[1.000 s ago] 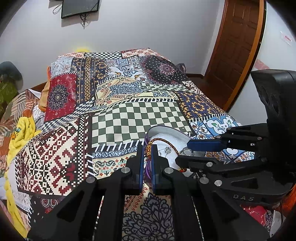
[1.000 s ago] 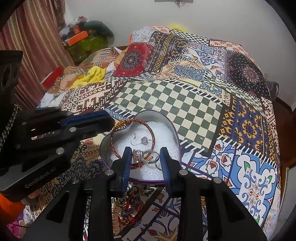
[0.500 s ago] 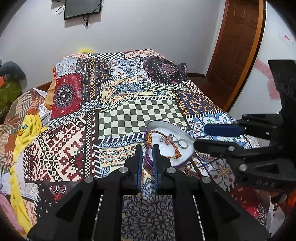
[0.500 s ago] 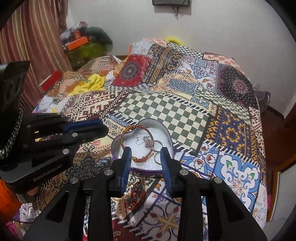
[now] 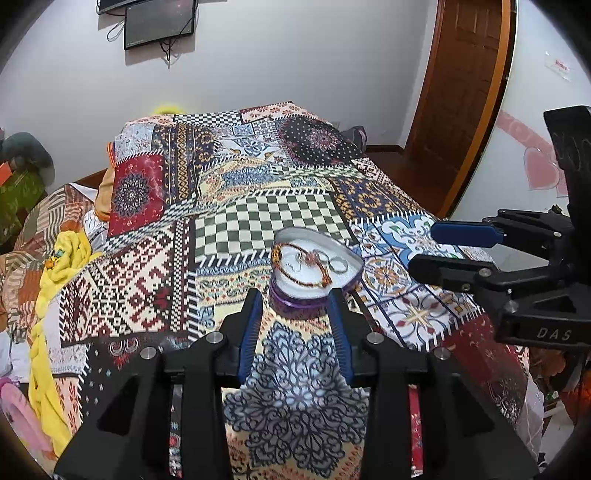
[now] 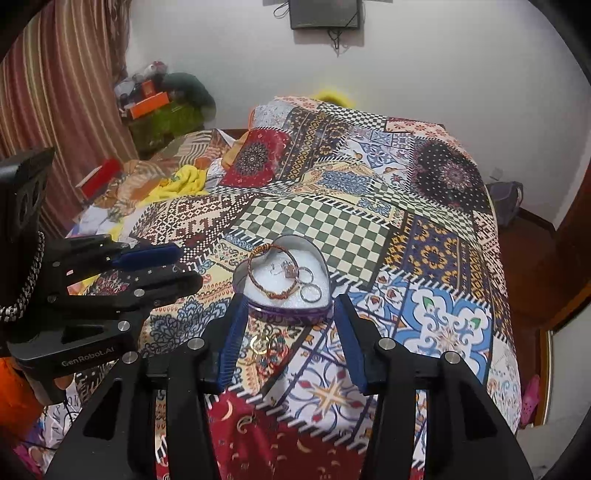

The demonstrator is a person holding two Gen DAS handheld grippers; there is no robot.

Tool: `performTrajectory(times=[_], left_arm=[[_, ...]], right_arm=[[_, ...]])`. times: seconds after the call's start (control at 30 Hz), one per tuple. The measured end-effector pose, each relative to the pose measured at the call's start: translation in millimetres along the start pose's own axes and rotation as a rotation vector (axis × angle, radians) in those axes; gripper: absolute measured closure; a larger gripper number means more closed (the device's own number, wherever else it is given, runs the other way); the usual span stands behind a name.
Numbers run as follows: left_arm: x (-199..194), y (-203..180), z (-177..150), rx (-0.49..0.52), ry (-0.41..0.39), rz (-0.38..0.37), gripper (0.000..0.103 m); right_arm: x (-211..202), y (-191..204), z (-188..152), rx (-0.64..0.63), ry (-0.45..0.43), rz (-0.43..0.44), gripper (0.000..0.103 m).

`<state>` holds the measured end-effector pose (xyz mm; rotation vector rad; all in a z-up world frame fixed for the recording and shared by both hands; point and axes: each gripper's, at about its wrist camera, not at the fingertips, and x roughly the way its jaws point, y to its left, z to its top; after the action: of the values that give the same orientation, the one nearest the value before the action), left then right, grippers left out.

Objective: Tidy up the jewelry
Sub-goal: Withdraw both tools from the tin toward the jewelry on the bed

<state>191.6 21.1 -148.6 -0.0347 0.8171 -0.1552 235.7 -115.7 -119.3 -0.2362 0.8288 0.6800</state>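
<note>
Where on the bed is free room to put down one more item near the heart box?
Free: the green checkered patch behind the heart box, and the blue floral patch to its right. Crowded: inside the box, and the small gold piece in front.

Patchwork bedspread (image 6: 332,221) carries a heart-shaped tin (image 6: 288,314) — loose trinkets (image 6: 260,341) just beside it.

Heart-shaped tin (image 6: 282,308) on bedspread (image 6: 369,229), bracelet (image 6: 271,275) and rings (image 6: 310,293) inside, pillow (image 6: 255,157) behind

Patchwork bed (image 5: 258,218), white wall (image 5: 295,55) w/ TV (image 5: 159,22), wood door (image 5: 465,85).
</note>
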Motion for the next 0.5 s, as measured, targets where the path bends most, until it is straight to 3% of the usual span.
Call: performTrajectory(times=[0.5], left_arm=[[37,-14,-39,-0.009,0.153,-0.064,0.066]], right_arm=[[13,-5,-46,0.058,0.086,-0.011,0.059]])
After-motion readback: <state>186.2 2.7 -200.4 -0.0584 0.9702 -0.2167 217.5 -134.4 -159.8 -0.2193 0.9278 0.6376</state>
